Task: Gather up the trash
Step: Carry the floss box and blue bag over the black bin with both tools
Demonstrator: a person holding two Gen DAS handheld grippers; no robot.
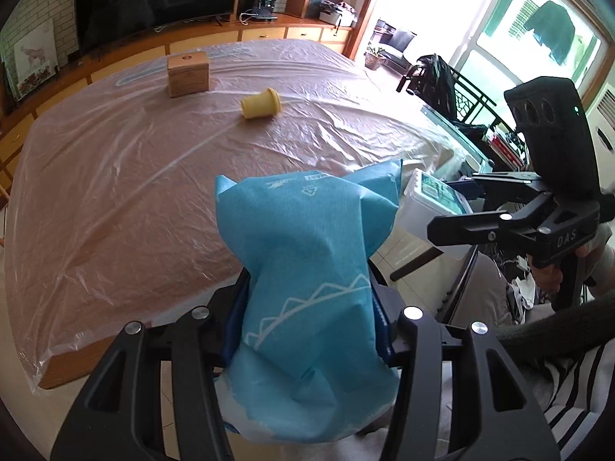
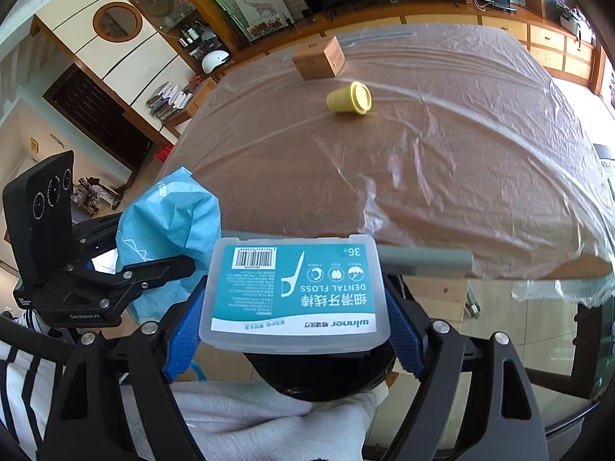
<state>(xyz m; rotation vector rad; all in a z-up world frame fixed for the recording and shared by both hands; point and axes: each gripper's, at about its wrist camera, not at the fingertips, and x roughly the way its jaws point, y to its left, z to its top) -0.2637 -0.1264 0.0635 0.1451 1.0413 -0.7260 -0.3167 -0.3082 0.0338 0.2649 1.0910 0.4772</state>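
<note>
Fingers: left gripper (image 1: 307, 330) pinching blue wrapper (image 1: 307, 269); right gripper (image 2: 296, 330) clamping floss box (image 2: 294, 292).
Place: both hovering off table (image 2: 461, 192) near edge.
Left on table: yellow cup (image 2: 349, 98), wooden box (image 2: 319, 59).
Risk: smooth box is probably slipping if grip loosens.

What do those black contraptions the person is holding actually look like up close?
Each hand-held gripper is matte black metal: angular linkage arms with triangular cut-outs and silver rivets. The right hand-held gripper has ribbed blue pads; the left hand-held gripper matches. A black block with three round lenses tops each. White lettering marks the bodies. The person's sleeve is striped black and white.
</note>
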